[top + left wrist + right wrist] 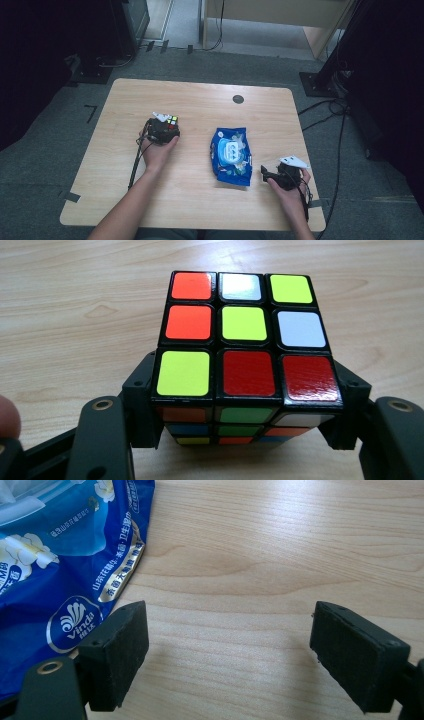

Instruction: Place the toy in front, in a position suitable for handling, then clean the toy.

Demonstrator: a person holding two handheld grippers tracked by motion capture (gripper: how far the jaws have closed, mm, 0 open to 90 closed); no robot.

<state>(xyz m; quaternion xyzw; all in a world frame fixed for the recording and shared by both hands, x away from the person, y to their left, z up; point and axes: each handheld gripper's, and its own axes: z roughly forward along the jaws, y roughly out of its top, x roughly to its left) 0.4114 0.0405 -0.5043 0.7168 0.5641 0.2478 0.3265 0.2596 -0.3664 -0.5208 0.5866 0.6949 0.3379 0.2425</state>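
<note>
Left gripper view – left gripper clamps the puzzle cube; right gripper gapes empty.

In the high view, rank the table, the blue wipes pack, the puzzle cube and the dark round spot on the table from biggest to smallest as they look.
1. table
2. blue wipes pack
3. puzzle cube, partly hidden by the left gripper shut on it, so its full size is unsure
4. dark round spot
</note>
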